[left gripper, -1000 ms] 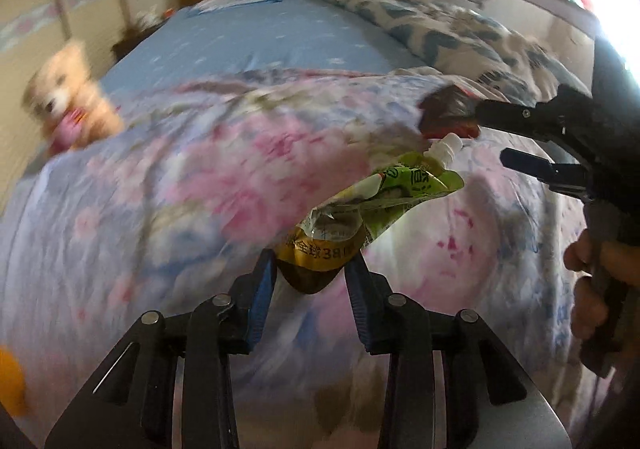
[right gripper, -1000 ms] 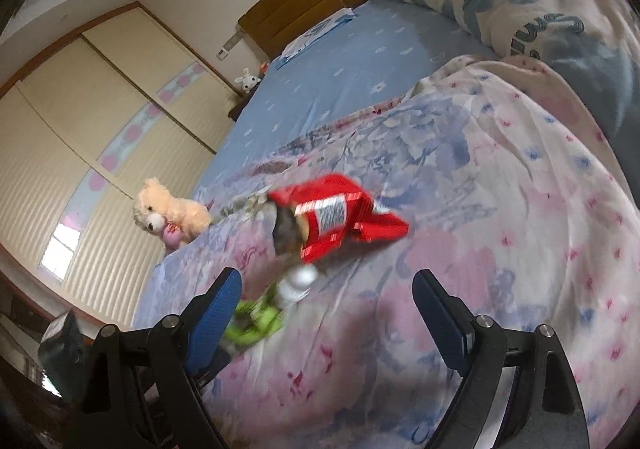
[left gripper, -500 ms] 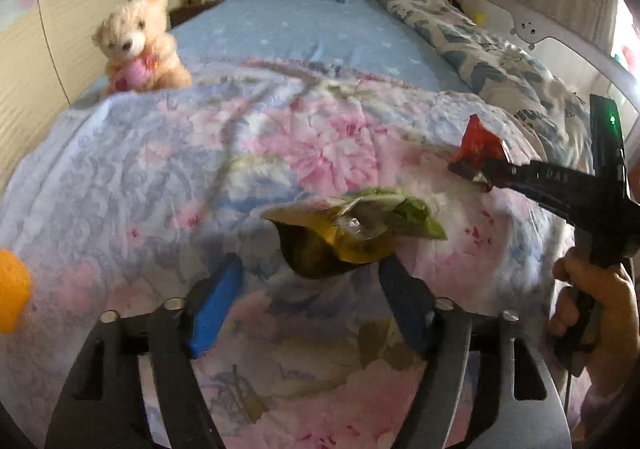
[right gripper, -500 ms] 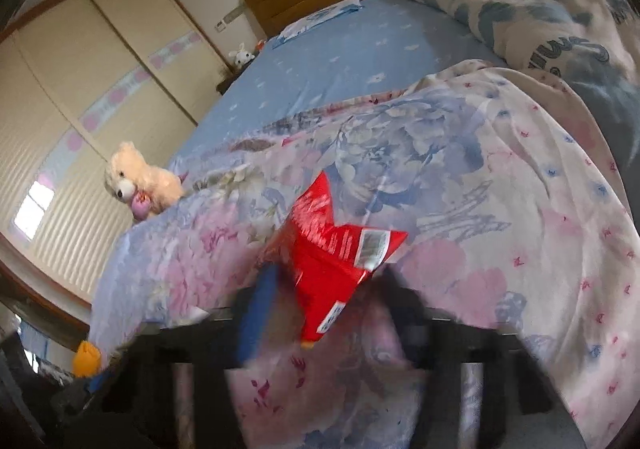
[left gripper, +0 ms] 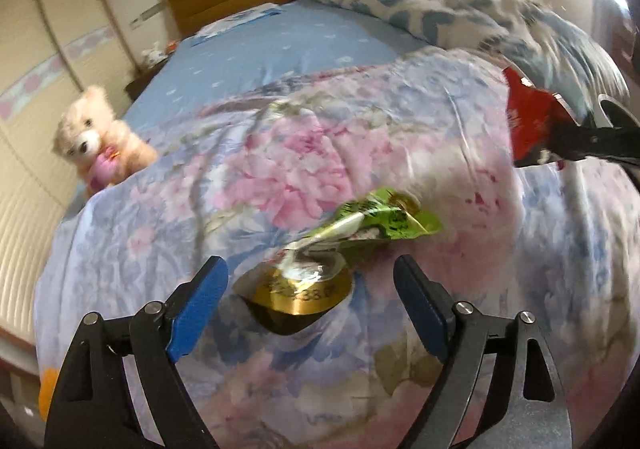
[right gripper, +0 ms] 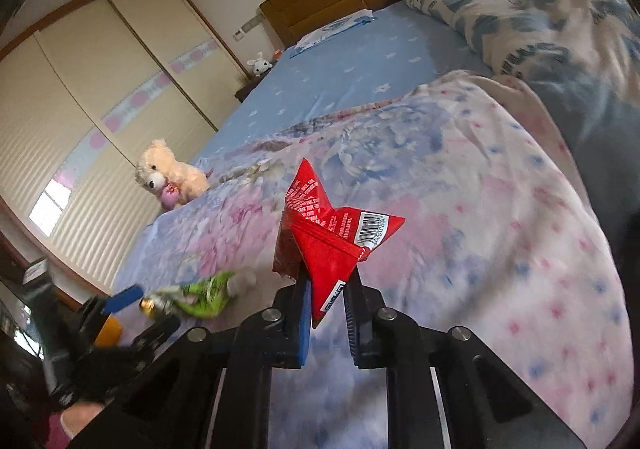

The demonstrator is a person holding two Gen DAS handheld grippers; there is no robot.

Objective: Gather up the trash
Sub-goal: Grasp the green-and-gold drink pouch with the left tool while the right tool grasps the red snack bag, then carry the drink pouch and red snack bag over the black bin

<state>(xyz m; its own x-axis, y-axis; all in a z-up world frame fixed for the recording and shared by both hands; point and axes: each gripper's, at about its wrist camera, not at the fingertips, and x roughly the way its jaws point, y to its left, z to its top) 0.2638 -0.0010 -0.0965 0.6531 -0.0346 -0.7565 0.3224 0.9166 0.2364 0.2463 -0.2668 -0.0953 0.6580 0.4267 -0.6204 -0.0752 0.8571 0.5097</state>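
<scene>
Trash: a red wrapper [right gripper: 320, 245] is pinched in the closing right gripper [right gripper: 326, 313]. A green pouch [left gripper: 320, 261] lies on the quilt [left gripper: 280, 169] between the left gripper's [left gripper: 308, 301] opening jaws, untouched.

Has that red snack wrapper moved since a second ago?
Yes. The red wrapper lay on the floral quilt then; now it is up off the quilt, pinched between the still-closing right tongs.

Black gripper [right gripper: 326, 313] frames, blue pads [left gripper: 198, 309], silver screws
</scene>
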